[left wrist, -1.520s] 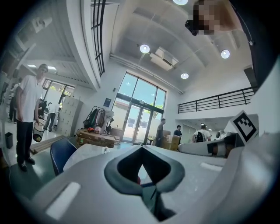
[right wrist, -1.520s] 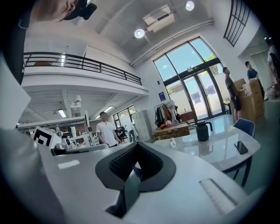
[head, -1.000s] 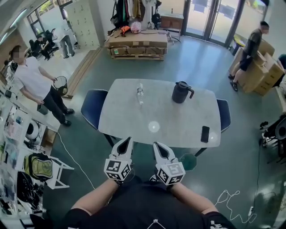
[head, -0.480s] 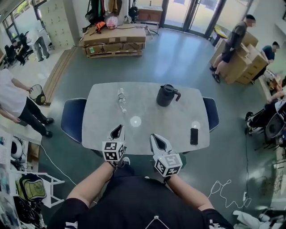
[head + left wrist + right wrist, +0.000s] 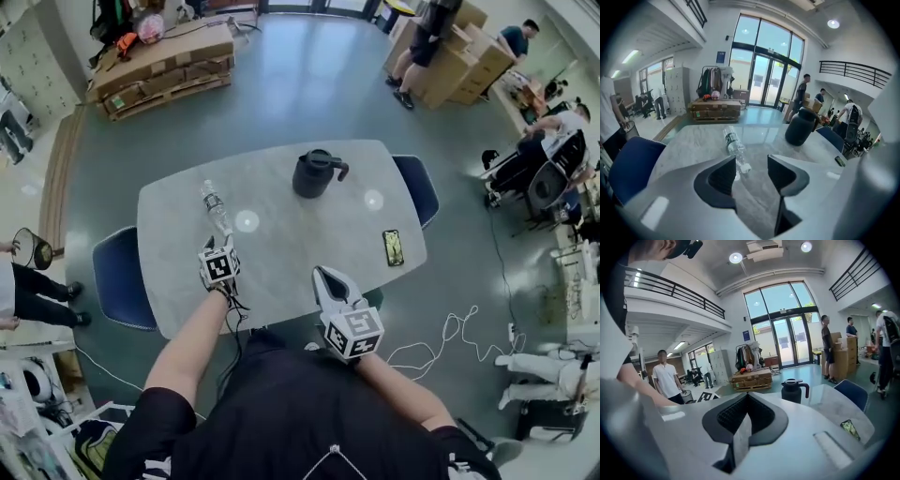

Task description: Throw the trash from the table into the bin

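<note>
Bottle (image 5: 216, 208) lying on its side on the grey table (image 5: 309, 262), cap end just ahead of the left gripper (image 5: 219, 244), its jaws standing apart with nothing between. Right gripper (image 5: 325, 278) hovering over the near table edge, jaws pressing together, empty.

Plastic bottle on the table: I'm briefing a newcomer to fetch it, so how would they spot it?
Find the big pale table. On its left half, just ahead of the left gripper, lies the bottle. It is clear and on its side, unlike the upright black jug and flat phone.
</note>
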